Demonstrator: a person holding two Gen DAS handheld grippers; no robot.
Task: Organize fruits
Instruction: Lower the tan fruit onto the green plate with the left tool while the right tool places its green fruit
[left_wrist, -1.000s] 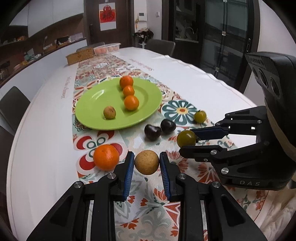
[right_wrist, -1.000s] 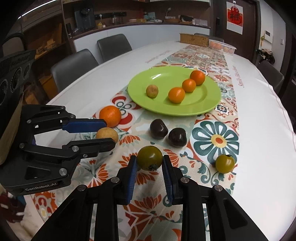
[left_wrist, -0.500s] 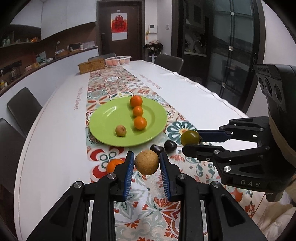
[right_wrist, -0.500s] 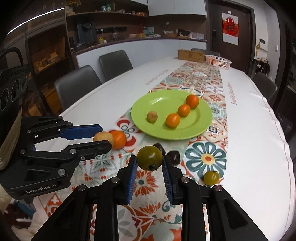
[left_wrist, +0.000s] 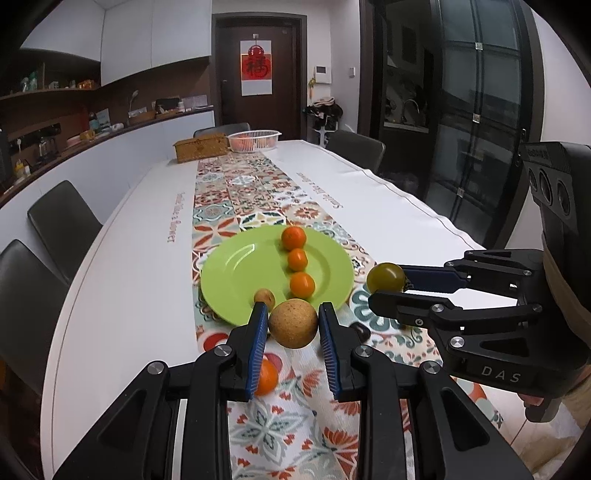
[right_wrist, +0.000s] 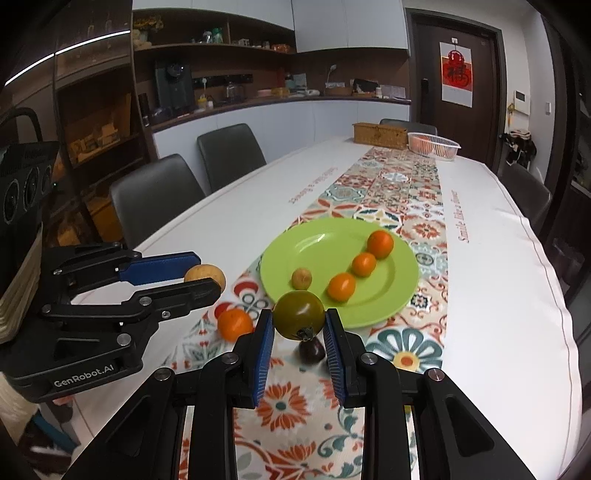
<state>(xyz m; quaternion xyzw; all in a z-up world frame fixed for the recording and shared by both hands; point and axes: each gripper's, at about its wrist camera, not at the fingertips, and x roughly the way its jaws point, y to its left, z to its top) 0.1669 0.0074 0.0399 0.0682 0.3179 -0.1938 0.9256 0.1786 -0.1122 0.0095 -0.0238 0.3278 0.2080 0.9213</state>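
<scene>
The left gripper (left_wrist: 293, 325) holds a round tan-brown fruit (left_wrist: 293, 323) clamped between its blue-padded fingers (left_wrist: 256, 343), raised above the worktop (left_wrist: 125, 236). The right gripper (right_wrist: 299, 320) holds a round olive-green tomato (right_wrist: 299, 314) in the same way, stem end facing down. Each gripper appears in the other's view: the right one sits to the right of the left fingers, the left one to the left of the right fingers, well apart.

Below and just left of the left fingers, a loose orange mandarin (left_wrist: 266, 377) lies on the floral patterned table runner (left_wrist: 280, 424). Directly beneath the right fingers rests a dark purple round fruit (right_wrist: 311, 350).

Just beyond both sets of fingers lies a round lime-green plate (right_wrist: 321, 240) on the runner. It carries three small orange mandarins (right_wrist: 364, 264) in a straight row and, left of the row, one small tan fruit (right_wrist: 301, 278) near the plate's near rim.

Far beyond the fingers, at the worktop's far end, stand a woven rectangular box (left_wrist: 200, 147) and a white plastic mesh basket (left_wrist: 254, 140), side by side.
</scene>
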